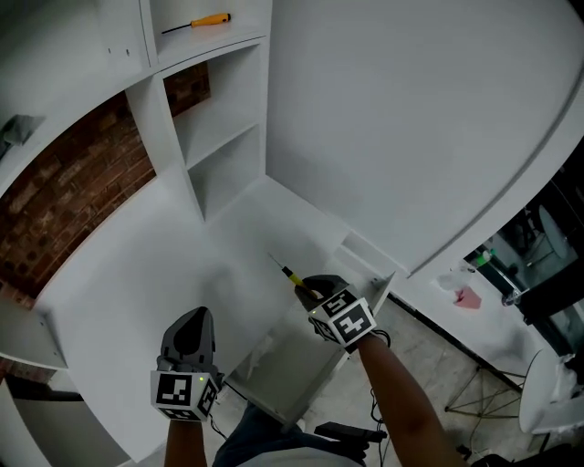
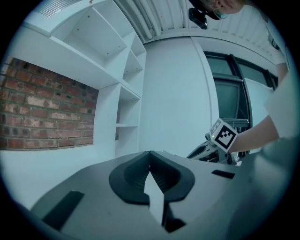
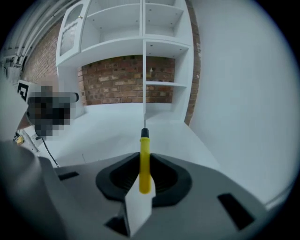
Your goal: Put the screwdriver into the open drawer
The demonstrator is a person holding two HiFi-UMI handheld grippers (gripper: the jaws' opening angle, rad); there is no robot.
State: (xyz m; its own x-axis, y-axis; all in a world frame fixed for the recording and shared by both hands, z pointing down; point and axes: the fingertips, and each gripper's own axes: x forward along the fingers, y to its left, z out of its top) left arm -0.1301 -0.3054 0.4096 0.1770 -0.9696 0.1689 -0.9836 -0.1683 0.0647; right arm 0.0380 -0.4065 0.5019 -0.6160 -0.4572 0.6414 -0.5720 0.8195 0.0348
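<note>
The screwdriver point(image 3: 144, 159) is a slim one with a plain yellow handle. A short black collar sits where the handle ends, and a thin metal shaft runs on from there, so fine that its tip is hard to follow against the white behind it. The right gripper point(image 3: 143, 180) has it by the lower part of the handle. The jaws are drawn in close and both pads press on the yellow plastic, with the collar and shaft sticking straight out ahead. In the head view the right gripper point(image 1: 308, 290) holds the screwdriver point(image 1: 290, 274) over the near edge of the white desk point(image 1: 155, 301). It is just beside the back end of the open drawer point(image 1: 283, 365), with the shaft slanting away towards the shelf unit point(image 1: 228, 146). The drawer is pulled out below the desk edge, pale grey inside. The left gripper point(image 1: 192, 319) hangs over the desk well to the left. In its own view, the left gripper point(image 2: 150, 171) has its jaws together with nothing between them. A second screwdriver point(image 1: 197, 23) (orange-yellow handle, dark shaft) lies on a high shelf, far from both grippers.
</note>
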